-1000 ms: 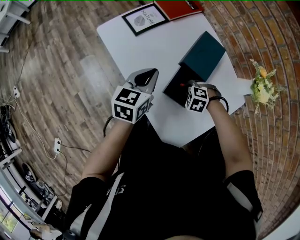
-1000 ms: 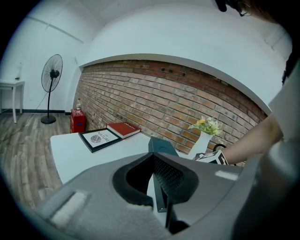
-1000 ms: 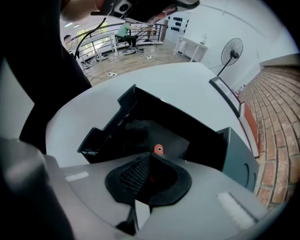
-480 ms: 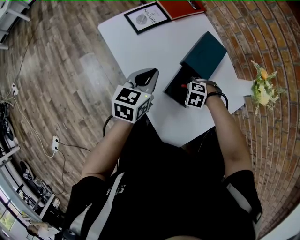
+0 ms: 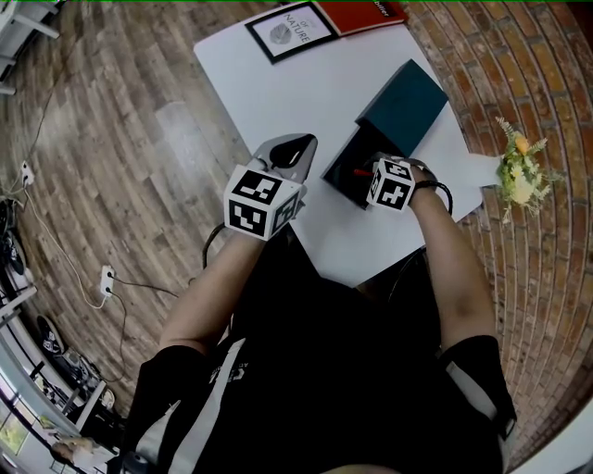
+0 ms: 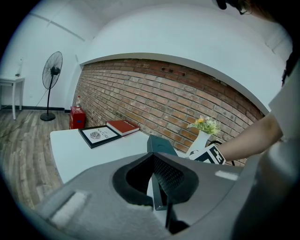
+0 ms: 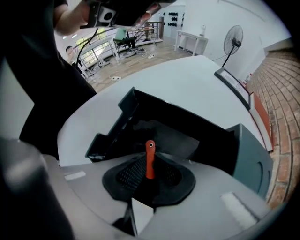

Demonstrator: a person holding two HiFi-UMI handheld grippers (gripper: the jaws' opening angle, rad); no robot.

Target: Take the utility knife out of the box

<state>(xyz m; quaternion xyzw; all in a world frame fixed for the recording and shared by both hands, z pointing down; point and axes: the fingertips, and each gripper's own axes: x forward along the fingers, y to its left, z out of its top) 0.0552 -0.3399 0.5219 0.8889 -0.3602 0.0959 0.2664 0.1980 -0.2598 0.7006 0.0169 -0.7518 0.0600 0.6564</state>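
An open black box (image 5: 345, 168) lies on the white table (image 5: 278, 93), with its teal lid (image 5: 400, 106) leaning at its far side. My right gripper (image 5: 371, 176) points down into the box (image 7: 140, 117). Its jaws are closing, and the orange utility knife (image 7: 149, 159) stands between the pads, which touch it on both sides. In the head view, a red tip of the knife (image 5: 360, 171) shows beside the marker cube. My left gripper (image 5: 295, 148) hangs shut and empty at the table's near left edge, apart from the box; its jaws (image 6: 161, 187) meet with nothing between them.
A framed print (image 5: 289, 32) and a red book (image 5: 361, 11) lie at the table's far end. A vase of flowers (image 5: 517, 171) stands at the right edge by the brick wall. A floor fan (image 6: 52, 77) stands beyond the table.
The right gripper's cube has shifted slightly up and toward the box, and the knife's red tip shows a little more. The left gripper has stayed where it was.
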